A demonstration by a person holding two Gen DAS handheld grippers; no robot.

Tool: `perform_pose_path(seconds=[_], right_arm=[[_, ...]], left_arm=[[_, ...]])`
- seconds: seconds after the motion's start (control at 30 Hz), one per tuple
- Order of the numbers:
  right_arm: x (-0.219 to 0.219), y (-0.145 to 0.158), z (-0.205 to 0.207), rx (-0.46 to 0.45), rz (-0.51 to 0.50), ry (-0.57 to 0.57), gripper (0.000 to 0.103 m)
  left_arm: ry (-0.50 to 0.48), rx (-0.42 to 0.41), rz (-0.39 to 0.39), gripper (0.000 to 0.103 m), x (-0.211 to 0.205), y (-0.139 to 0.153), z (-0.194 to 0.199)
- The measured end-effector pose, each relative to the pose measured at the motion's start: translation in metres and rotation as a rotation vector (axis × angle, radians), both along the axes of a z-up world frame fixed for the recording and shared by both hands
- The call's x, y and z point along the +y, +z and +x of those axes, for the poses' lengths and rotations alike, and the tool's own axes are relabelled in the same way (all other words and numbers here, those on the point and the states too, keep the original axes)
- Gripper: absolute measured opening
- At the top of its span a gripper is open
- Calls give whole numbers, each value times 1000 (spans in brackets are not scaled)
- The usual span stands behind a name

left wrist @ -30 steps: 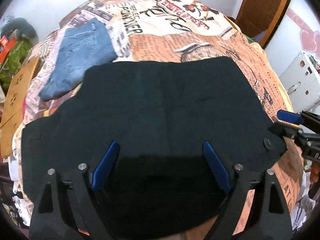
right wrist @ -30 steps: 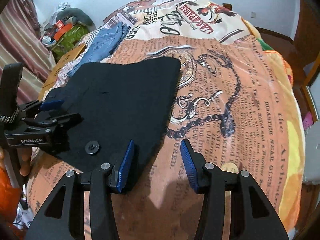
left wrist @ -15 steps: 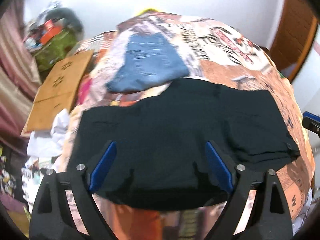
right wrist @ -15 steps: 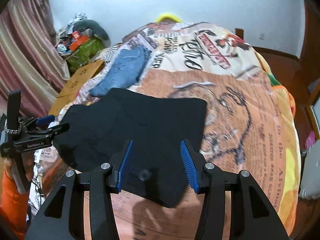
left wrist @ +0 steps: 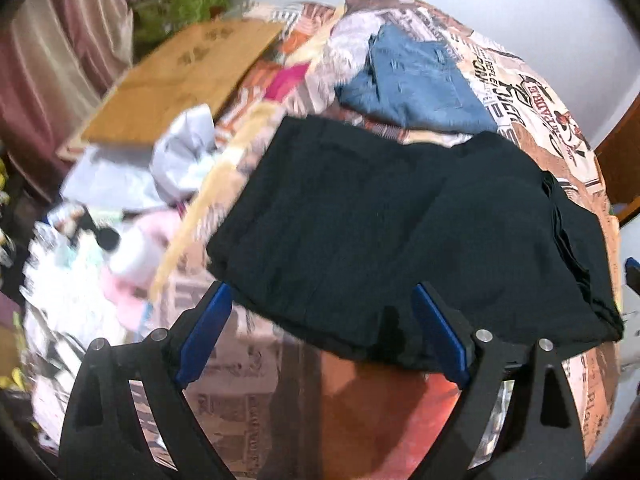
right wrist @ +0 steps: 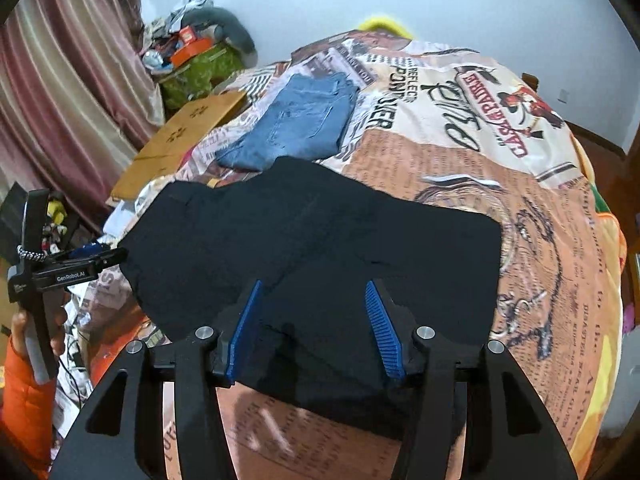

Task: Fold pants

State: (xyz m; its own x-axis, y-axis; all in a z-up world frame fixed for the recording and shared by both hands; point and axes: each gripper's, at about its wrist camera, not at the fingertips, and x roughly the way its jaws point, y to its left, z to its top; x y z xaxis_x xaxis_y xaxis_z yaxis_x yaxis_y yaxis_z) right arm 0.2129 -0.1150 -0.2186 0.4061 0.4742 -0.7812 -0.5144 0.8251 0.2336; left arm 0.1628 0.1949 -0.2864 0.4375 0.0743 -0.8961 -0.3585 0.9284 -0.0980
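Note:
The black pants (left wrist: 400, 232) lie folded flat on the printed bedspread (left wrist: 532, 112); they also show in the right wrist view (right wrist: 320, 248). My left gripper (left wrist: 324, 328) is open and empty, held above the near edge of the pants. My right gripper (right wrist: 316, 320) is open and empty, above the near part of the pants. The left gripper also shows at the left of the right wrist view (right wrist: 100, 256), off the left edge of the pants. A blue tip of the right gripper shows at the right edge of the left wrist view (left wrist: 633, 266).
Folded blue jeans (right wrist: 296, 124) lie on the bed beyond the black pants. A flat cardboard sheet (right wrist: 180, 136), a green bag (right wrist: 200, 72) with clutter and a curtain (right wrist: 60, 80) are to the left. Loose white and pink items (left wrist: 132, 216) lie beside the bed.
Both grippers have pulled back and risen from the pants. The left view has swung to the left, the right view has shifted left over the pants. Both stay open.

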Motion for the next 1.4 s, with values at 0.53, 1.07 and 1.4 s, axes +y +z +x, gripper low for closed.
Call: perform_pose_path(seconds=[0.53, 1.07, 1.4], right_arm=[[43, -37, -1, 46, -132, 137, 54], [38, -41, -3, 79, -84, 125, 62], [23, -34, -7, 77, -60, 97, 62]], left_arm=[[100, 37, -422, 96, 24, -55, -2], [209, 21, -578, 51, 50, -64, 28], [183, -23, -341, 19, 39, -32, 12]])
